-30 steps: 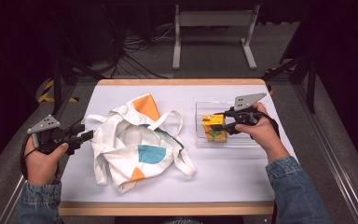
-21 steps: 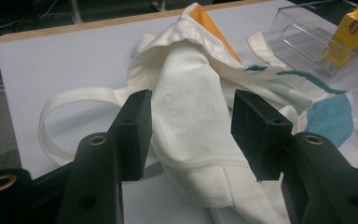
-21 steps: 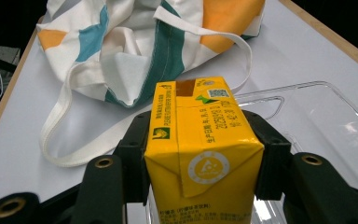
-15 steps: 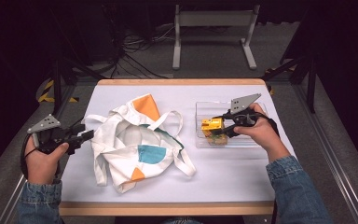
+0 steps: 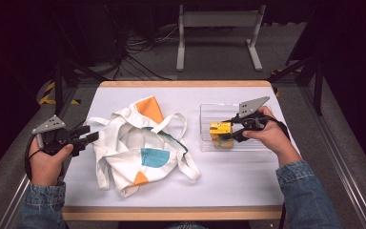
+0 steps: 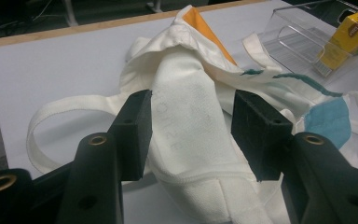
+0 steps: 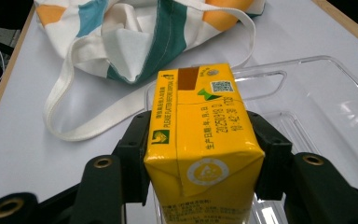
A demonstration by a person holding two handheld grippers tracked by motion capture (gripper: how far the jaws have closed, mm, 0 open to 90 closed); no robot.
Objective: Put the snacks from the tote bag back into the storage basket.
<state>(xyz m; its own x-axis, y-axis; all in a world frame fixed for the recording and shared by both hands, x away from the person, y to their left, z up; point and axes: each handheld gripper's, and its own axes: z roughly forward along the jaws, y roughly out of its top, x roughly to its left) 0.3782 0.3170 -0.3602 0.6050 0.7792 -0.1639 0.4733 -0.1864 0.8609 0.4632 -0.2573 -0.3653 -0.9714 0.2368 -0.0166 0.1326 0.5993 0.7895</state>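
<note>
Left gripper [image 5: 88,138]: near left edge of the table, jaws apart, nothing between the pads. In the left gripper view a fold of the tote bag [image 6: 191,116] lies in the gap between them, not pinched.
Tote bag: white cloth with orange and teal patches, lying crumpled mid-table [image 5: 143,143], mouth slack, handles splayed toward the tray side.
Right gripper [image 5: 226,131]: jaws clamped on the yellow drink carton [image 5: 220,129], one pad on each side face.
Yellow drink carton: held over the clear plastic tray [image 5: 257,145] at the right of the table; I cannot tell whether its base touches the tray floor.
Table [image 5: 248,181]: white top, wooden edge; beyond it a dark floor with cables [image 5: 138,57] and a white stand [image 5: 219,28].
Risk 1: the carton is soft-sided; a hard squeeze could dent it, a light one could let it slip and drop back into the tray.
Risk 2: the bag mouth looks collapsed; a carton carried there would likely snag on cloth or a handle unless the left gripper lifts an edge first.
Risk 3: the tray is light and could skid if the carton catches its wall.
View difference: the right gripper view shows carton print [image 7: 214,121] and pad contact; the high view gives the layout of bag, tray and both hands.
</note>
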